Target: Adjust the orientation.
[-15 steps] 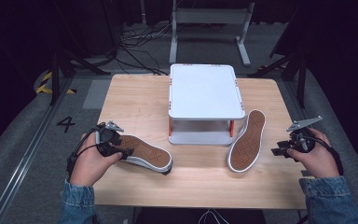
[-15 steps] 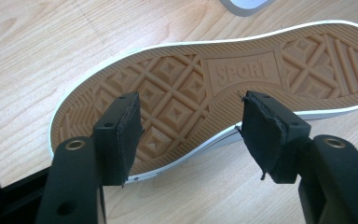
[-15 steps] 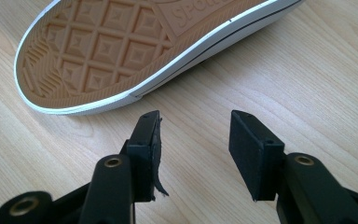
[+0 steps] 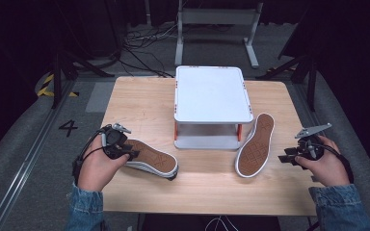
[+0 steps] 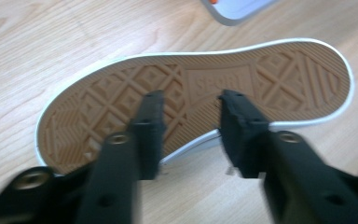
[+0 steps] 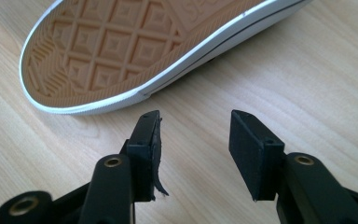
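Two shoes lie with their brown patterned soles turned up on the wooden table (image 4: 139,101). The left shoe (image 4: 151,159) (image 5: 191,84) lies at the front left, and my left gripper (image 4: 127,154) (image 5: 191,100) is at its near end. Its jaws stand apart in front of the sole's lower edge, and no pad visibly presses on it. The right shoe (image 4: 256,144) (image 6: 121,46) lies beside the stand. My right gripper (image 4: 286,158) (image 6: 195,121) is open a short way to the right of it, over bare wood, with nothing between its jaws.
A white two-level stand (image 4: 212,91) (image 5: 235,9) with orange posts stands at the middle back of the table, between the shoes. Bare wood lies along the front edge. Dark floor, cables and a metal frame surround the table.
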Available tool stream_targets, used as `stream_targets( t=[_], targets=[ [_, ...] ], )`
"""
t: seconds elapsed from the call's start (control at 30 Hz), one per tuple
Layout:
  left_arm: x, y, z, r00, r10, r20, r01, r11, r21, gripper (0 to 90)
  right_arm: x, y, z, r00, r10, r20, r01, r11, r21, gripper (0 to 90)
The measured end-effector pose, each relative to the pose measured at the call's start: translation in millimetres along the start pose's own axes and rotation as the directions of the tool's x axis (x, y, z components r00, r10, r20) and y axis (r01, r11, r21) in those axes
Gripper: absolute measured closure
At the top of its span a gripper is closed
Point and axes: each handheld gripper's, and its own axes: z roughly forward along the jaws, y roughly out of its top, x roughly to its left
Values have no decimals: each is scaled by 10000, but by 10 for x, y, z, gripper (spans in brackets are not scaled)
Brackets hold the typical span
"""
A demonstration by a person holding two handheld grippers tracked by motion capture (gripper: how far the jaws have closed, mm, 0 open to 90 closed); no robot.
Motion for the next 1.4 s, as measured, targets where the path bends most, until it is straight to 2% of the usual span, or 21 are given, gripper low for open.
stream_targets(
  t=[0.03, 0.07, 0.1, 0.13, 0.17, 0.33, 0.43, 0.6, 0.7, 0.9, 0.97, 1.0, 1.03, 1.1, 1.13, 1.2, 1.23, 1.3, 1.4],
  targets=[
    [-14, 26, 52, 9995, 163, 265, -170, 9995, 261, 751, 6, -20, -3, 10000, 27, 93, -27, 10000, 14, 545],
    [-14, 26, 52, 9995, 163, 265, -170, 9995, 261, 771, 6, -20, -3, 10000, 27, 93, -27, 10000, 14, 545],
    [-28, 42, 93, 9986, 290, 451, -306, 9989, 363, 771, 7, -27, -5, 9999, 46, 96, -46, 10000, 8, 545],
    [-42, 56, 134, 9983, 363, 465, -380, 9987, 353, 784, 3, -38, -10, 9999, 50, 132, -50, 10000, -1, 544],
    [-72, 90, 219, 9976, 560, 405, -583, 9966, 575, 802, -1, -59, -15, 9998, 113, 171, -113, 9999, 2, 542],
    [-120, 143, 345, 9951, 823, 546, -867, 9928, 831, 815, 1, -97, -32, 9997, 120, 233, -120, 9999, 0, 542],
    [-138, 190, 445, 9944, 988, 375, -1022, 9891, 1056, 807, 1, -137, -51, 9994, 171, 292, -169, 9998, -64, 538],
    [-101, 232, 504, 9956, 873, 356, -894, 9939, 645, 799, 5, -180, -57, 9990, 229, 386, -231, 9997, 24, 532],
    [-96, 287, 573, 9952, 958, 208, -966, 9945, 411, 798, 20, -206, -49, 9989, 279, 378, -280, 9996, 8, 527],
    [-96, 439, 769, 9923, 1233, -124, -1231, 9923, 155, 786, 27, -296, -75, 9978, 464, 483, -468, 9989, 59, 522],
    [-99, 473, 808, 9926, 1204, -128, -1201, 9926, 188, 770, 23, -322, -85, 9974, 499, 522, -503, 9987, 62, 520],
    [-103, 485, 819, 9927, 1182, -259, -1177, 9928, 203, 756, 22, -334, -90, 9972, 544, 522, -547, 9985, 48, 519],
    [-96, 491, 822, 9912, 1281, -342, -1274, 9916, 219, 725, 18, -348, -93, 9971, 539, 532, -542, 9985, 53, 517],
    [-95, 479, 807, 9929, 1132, -353, -1131, 9936, 50, 639, 16, -358, -97, 9967, 592, 556, -597, 9982, 56, 515],
    [-94, 465, 745, 9936, 1034, -454, -1044, 9943, -208, 590, 14, -359, -98, 9967, 591, 562, -595, 9982, 41, 513],
    [-109, 433, 568, 9880, 1198, -975, -1239, 9916, -371, 486, 9, -345, -97, 9967, 573, 571, -573, 9984, -19, 507],
    [-125, 412, 504, 9863, 1247, -1080, -1295, 9908, -390, 452, 7, -330, -93, 9970, 536, 554, -534, 9986, -45, 505],
    [-190, 313, 335, 9850, 1533, -791, -1523, 9882, 190, 409, 9, -295, -88, 9973, 490, 550, -487, 9988, -55, 501],
    [-279, 150, 196, 9863, 1476, -740, -1422, 9871, 736, 412, 7, -221, -65, 9981, 331, 517, -326, 9994, -110, 496]
  ],
)
